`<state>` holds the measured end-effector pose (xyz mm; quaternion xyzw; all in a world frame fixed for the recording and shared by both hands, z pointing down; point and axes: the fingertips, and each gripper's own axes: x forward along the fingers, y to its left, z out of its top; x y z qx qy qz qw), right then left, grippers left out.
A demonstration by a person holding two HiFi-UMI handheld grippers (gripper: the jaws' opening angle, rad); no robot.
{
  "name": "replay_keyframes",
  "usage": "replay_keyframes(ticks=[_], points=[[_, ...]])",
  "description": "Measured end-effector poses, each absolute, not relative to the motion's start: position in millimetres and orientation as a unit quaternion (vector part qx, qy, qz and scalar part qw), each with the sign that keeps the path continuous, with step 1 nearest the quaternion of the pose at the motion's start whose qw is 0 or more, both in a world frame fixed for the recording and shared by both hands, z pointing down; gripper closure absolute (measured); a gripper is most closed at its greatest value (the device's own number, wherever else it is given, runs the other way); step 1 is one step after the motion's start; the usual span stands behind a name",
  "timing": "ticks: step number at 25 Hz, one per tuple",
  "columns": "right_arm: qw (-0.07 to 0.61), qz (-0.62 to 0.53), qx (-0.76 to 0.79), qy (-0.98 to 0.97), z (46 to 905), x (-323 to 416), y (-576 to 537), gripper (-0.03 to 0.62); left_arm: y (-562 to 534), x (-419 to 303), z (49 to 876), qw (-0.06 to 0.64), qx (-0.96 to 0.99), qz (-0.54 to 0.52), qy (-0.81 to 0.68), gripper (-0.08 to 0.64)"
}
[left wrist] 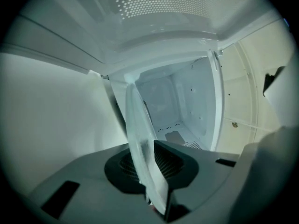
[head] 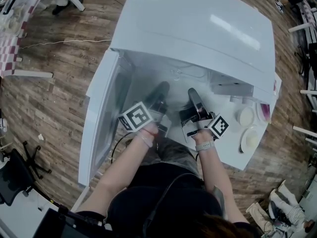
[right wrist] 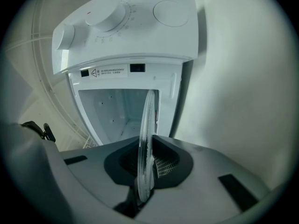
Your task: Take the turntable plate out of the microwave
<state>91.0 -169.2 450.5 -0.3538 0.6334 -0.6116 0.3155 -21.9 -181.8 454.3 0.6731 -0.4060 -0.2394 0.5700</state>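
Observation:
The clear glass turntable plate (head: 177, 81) is held flat between both grippers, just in front of the white microwave's (head: 198, 29) open cavity. My left gripper (head: 159, 94) is shut on the plate's left rim. My right gripper (head: 194, 97) is shut on its right rim. In the left gripper view the plate (left wrist: 140, 139) runs edge-on out of the gripper (left wrist: 148, 171), with the cavity (left wrist: 175, 113) beyond. In the right gripper view the plate (right wrist: 147, 139) stands edge-on in the gripper (right wrist: 144, 166), below the control panel with its knobs (right wrist: 112, 15).
The microwave door (head: 101, 118) hangs open to the left. On the white table at the right sit a small bowl (head: 246, 116), a pink-lined bowl (head: 263, 112) and a plate (head: 250, 139). Wooden floor surrounds the table; chair legs stand at the edges.

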Motion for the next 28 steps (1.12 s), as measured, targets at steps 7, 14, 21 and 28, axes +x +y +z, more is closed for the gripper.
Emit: replay_keyframes(ticks=[7, 14, 21, 28], points=[[0.321, -0.609, -0.351, 0.635, 448, 87, -159, 0.554, -172, -25, 452, 0.568, 0.674, -0.243, -0.405, 0.495], [0.32, -0.606, -0.355, 0.636, 449, 84, -146, 0.552, -160, -30, 452, 0.569, 0.673, -0.244, -0.405, 0.495], [0.324, -0.603, -0.358, 0.635, 450, 82, -134, 0.552, -149, -32, 452, 0.568, 0.675, -0.244, -0.403, 0.497], [0.331, -0.598, -0.357, 0.637, 447, 79, -124, 0.552, -139, -34, 449, 0.561, 0.681, -0.244, -0.403, 0.497]])
